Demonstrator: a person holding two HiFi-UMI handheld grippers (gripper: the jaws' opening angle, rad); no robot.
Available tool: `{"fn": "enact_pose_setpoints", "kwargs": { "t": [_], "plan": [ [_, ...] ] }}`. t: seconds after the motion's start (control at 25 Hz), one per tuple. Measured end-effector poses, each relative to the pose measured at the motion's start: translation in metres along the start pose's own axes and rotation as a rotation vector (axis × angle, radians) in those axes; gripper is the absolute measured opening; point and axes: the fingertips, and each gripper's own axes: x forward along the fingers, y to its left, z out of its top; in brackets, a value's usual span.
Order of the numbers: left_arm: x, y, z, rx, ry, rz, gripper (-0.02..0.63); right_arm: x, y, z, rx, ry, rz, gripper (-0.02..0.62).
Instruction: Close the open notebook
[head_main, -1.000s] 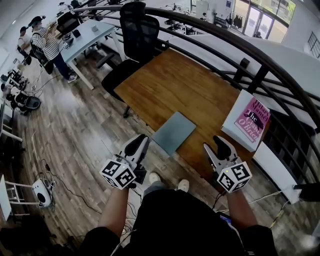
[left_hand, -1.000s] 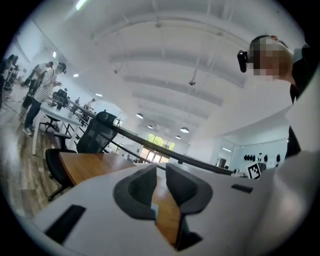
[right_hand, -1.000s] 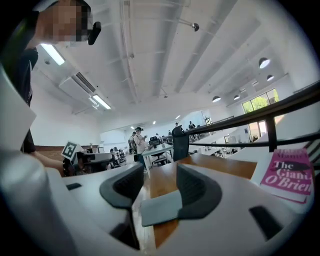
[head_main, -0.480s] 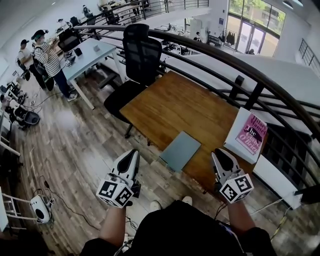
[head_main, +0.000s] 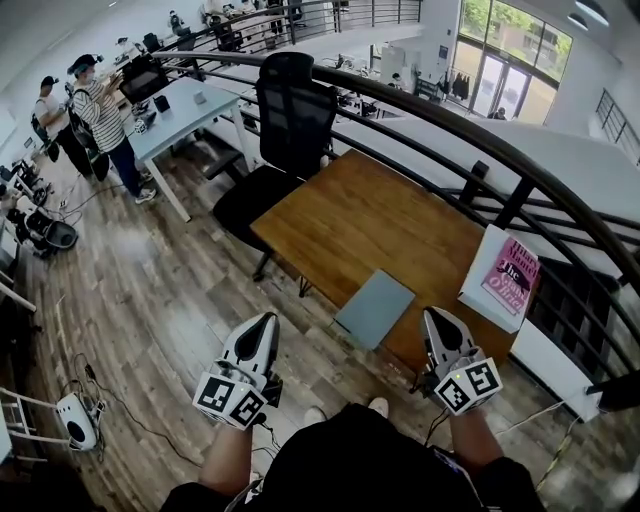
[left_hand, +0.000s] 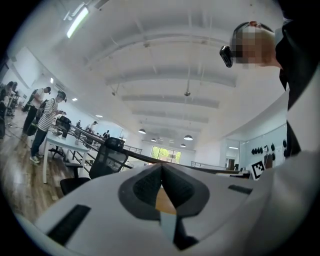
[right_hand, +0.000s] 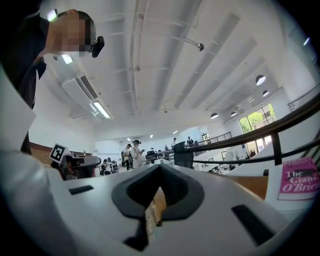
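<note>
A grey notebook (head_main: 375, 307) lies closed and flat at the near edge of the wooden table (head_main: 370, 220) in the head view. My left gripper (head_main: 266, 322) hangs off the table's near left side, over the floor, shut with nothing in it. My right gripper (head_main: 434, 317) is at the table's near right edge, also shut and empty. Both point level, away from me. In the left gripper view the jaws (left_hand: 162, 168) meet on nothing, and in the right gripper view the jaws (right_hand: 159, 168) do the same.
A pink-covered book (head_main: 511, 277) rests on a white box (head_main: 487, 289) at the table's right end. A black office chair (head_main: 290, 120) stands at the far side. A dark railing (head_main: 480, 130) curves behind the table. People stand by a white desk (head_main: 185, 100) at far left.
Both grippers have drawn back toward me and risen, away from the notebook. The jaws of both have come together. The notebook stays closed on the table.
</note>
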Motion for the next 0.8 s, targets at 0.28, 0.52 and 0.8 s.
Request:
{"fn": "enact_pose_setpoints", "kwargs": {
  "t": [0.28,0.52,0.8],
  "plan": [
    [-0.004,0.009,-0.006,-0.038,0.006,-0.015,0.014,0.005,0.017,-0.003,-0.004,0.016,0.024,-0.006],
    [0.0,0.008,-0.011,-0.059,0.007,-0.03,0.014,0.002,0.015,-0.006,-0.008,0.034,0.024,-0.006],
    [0.008,0.001,-0.014,-0.068,0.01,-0.044,0.014,0.001,0.013,-0.006,-0.005,0.037,0.038,-0.006]
  ]
}}
